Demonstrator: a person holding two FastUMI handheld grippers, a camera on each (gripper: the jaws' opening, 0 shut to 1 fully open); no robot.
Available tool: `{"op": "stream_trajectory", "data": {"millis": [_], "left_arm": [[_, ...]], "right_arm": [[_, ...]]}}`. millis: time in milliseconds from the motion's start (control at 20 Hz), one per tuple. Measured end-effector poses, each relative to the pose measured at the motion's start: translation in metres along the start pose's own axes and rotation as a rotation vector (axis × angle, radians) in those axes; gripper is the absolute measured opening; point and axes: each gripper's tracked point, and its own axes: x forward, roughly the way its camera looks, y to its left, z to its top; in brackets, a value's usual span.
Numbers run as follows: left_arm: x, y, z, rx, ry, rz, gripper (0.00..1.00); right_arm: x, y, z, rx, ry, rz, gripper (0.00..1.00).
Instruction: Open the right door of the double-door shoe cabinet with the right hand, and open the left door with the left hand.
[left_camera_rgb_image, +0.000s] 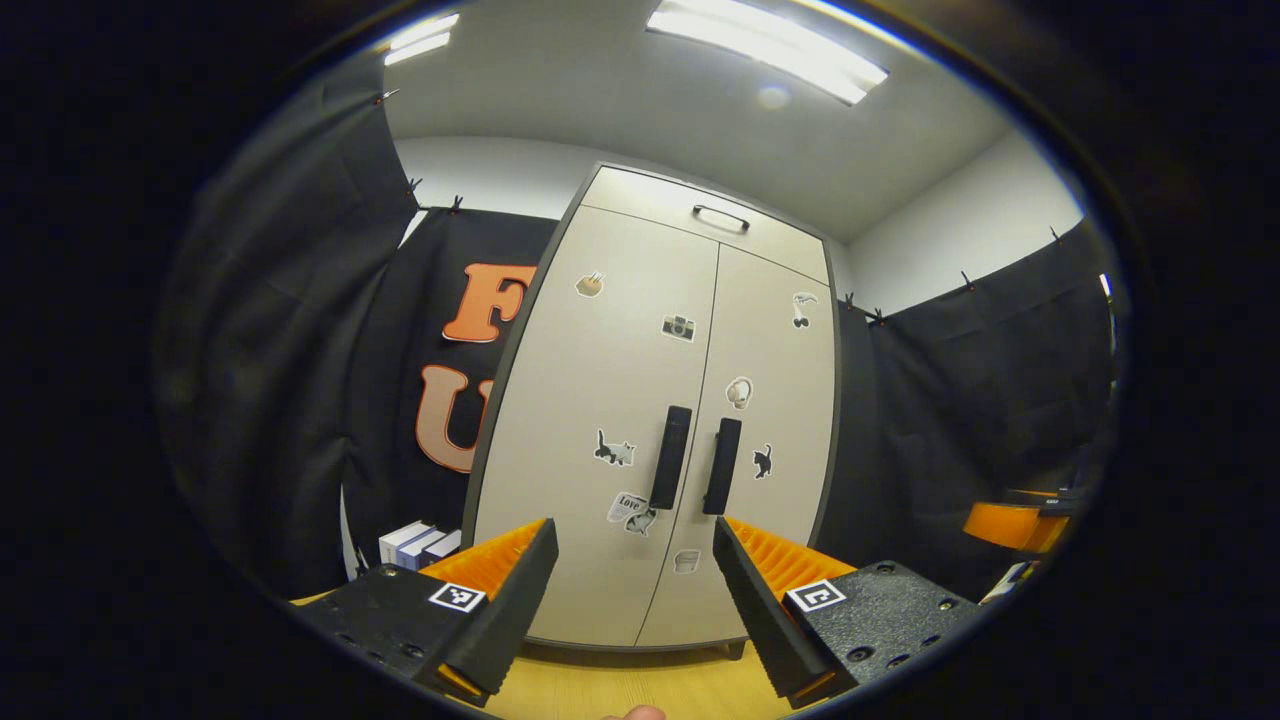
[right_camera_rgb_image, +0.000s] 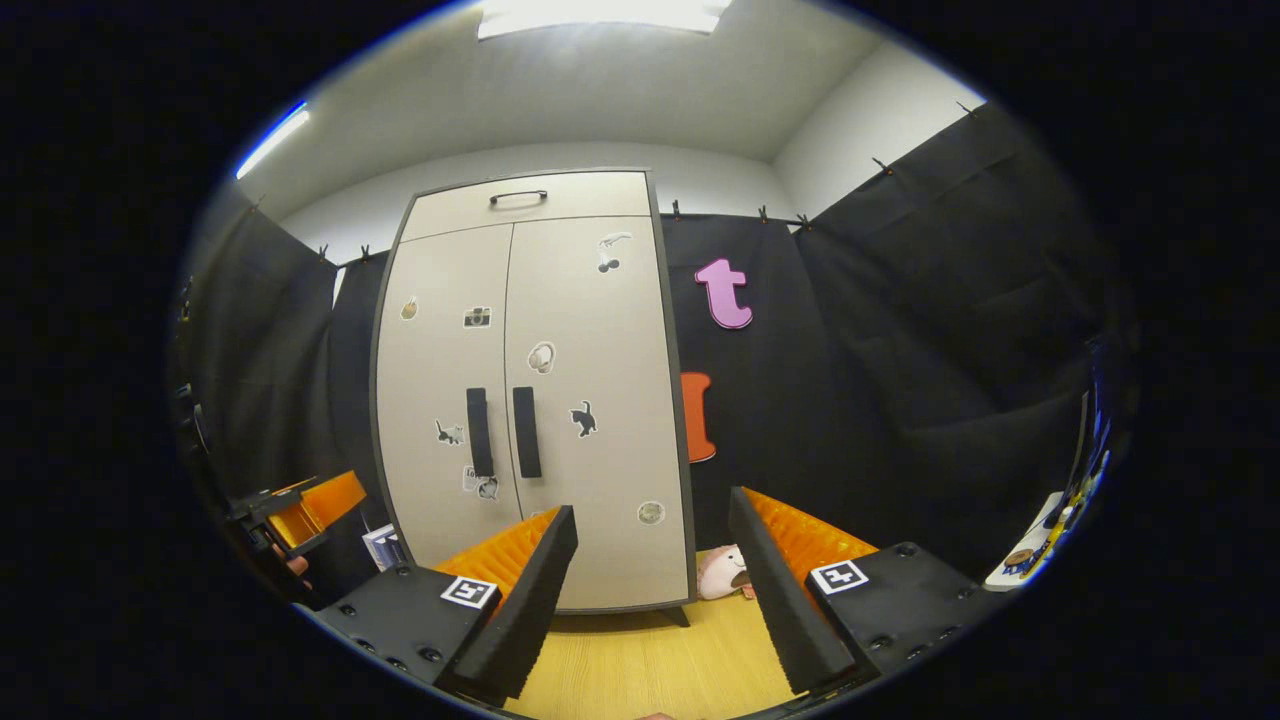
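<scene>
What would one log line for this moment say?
stage: approach | cabinet: both doors shut | left gripper: open, off left handle | right gripper: open, off right handle

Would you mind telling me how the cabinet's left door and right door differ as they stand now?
The left door carries more stickers than the right door: among them a camera and a cat in the left gripper view, where the right door shows a darker cat. The left door's handle sits along its right edge, the right door's handle along its left edge. Both doors are shut, pale, with upright dark handles.
</scene>
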Motion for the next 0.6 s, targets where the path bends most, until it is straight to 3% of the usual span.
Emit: {"op": "stream_trajectory", "data": {"millis": [350,600], "left_arm": [[0.004,0.007,-0.006,0.002,0.013,0.01,0.94],[0.015,0.006,-0.017,0.012,0.037,0.019,0.94]], "right_arm": [[0.001,0.021,-0.001,0.011,0.004,0.047,0.98],[0.029,0.03,-0.008,-0.028,0.042,0.076,0.98]]}}
